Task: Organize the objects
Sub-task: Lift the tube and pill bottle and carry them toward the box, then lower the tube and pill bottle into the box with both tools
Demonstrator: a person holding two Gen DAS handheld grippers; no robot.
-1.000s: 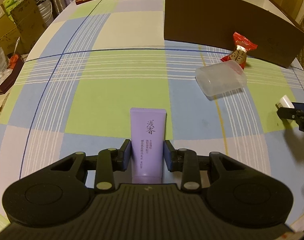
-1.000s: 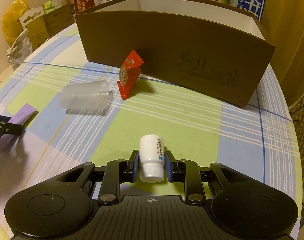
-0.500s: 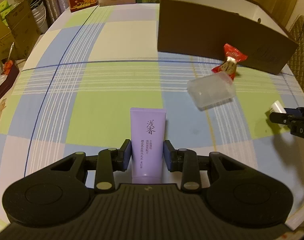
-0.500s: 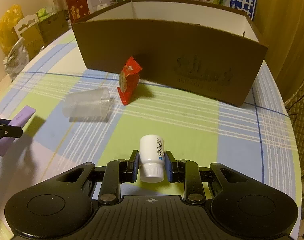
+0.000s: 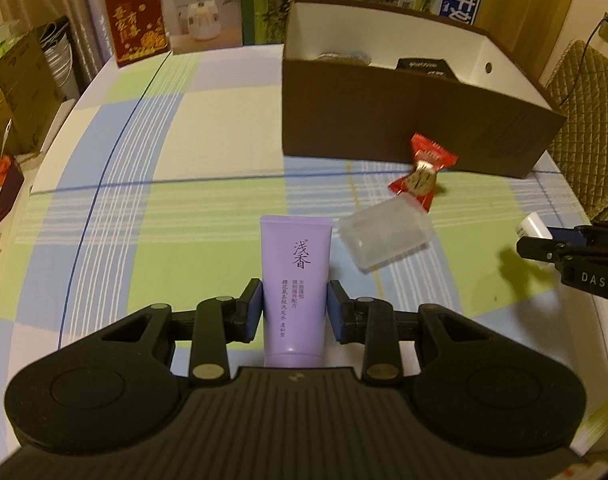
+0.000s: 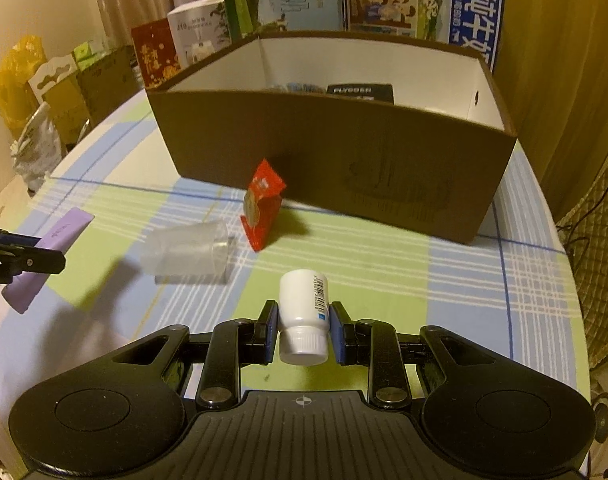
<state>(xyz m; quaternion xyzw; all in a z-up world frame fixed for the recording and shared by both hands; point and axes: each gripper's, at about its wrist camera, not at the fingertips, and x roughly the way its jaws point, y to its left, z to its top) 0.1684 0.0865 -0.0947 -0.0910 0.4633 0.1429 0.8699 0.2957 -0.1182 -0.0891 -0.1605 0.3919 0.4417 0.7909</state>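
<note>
2 items held above the bench point(image 5: 208, 216).
Left hand-held gripper point(image 5: 295, 312) clamps a purple tube point(image 5: 295, 280); right hand-held gripper point(image 6: 302, 326) clamps a white bottle point(image 6: 304, 312).

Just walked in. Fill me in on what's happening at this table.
A person is tidying with a handheld gripper in each hand. The left gripper is shut on a purple tube, the right gripper on a small white bottle, both held above the checked tablecloth in front of the open brown box, which already holds a few things. A clear plastic cup on its side and a red candy wrapper lie on the cloth.
</note>
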